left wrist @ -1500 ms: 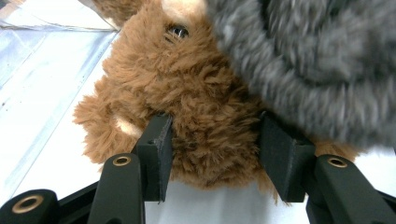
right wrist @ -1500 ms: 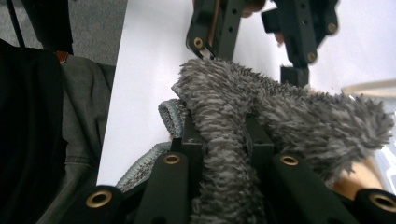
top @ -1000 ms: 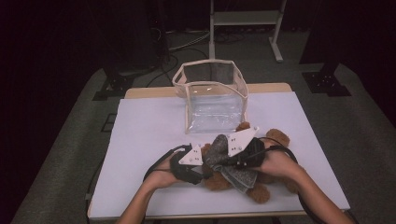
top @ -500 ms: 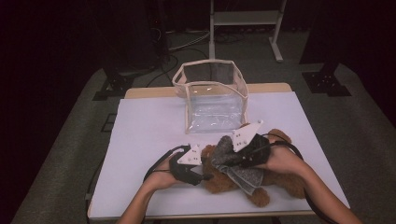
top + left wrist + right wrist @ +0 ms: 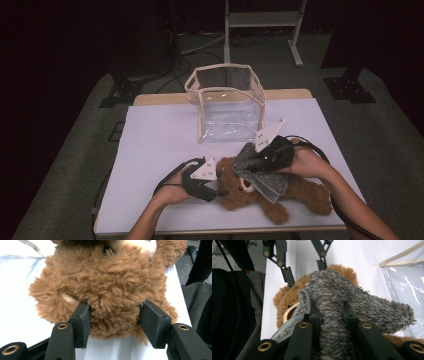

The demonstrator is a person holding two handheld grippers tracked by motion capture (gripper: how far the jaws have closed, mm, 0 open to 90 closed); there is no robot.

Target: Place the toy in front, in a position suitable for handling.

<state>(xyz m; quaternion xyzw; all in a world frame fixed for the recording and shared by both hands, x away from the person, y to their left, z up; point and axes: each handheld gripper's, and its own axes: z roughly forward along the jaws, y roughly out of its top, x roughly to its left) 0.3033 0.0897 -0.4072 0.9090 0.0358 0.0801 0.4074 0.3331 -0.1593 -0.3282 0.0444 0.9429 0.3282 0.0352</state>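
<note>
Right now the left gripper has its fingers spread wide around the head of the fluffy brown teddy bear, pressing into the fur on both sides, a bracing hold rather than a pinch. The bear lies on its back on the white-covered counter, near the front edge, head toward the person's left. Over on the right, the right gripper has its fingers clamped tight on a grey knitted fuzzy cloth, which is lifted just above the bear's face. The clear plastic bag with cream trim stands open farther back, well apart from the action.

It looks like the cloth is being worked onto or off the bear. To do that well, the left should keep the head pinned steady while the right pulls along the fabric, not sideways, so the knit doesn't slip out.

Both forearms come in low from the front edge, the left hand near the counter, the right wrist raised and angled inward over the bear's chest.
</note>
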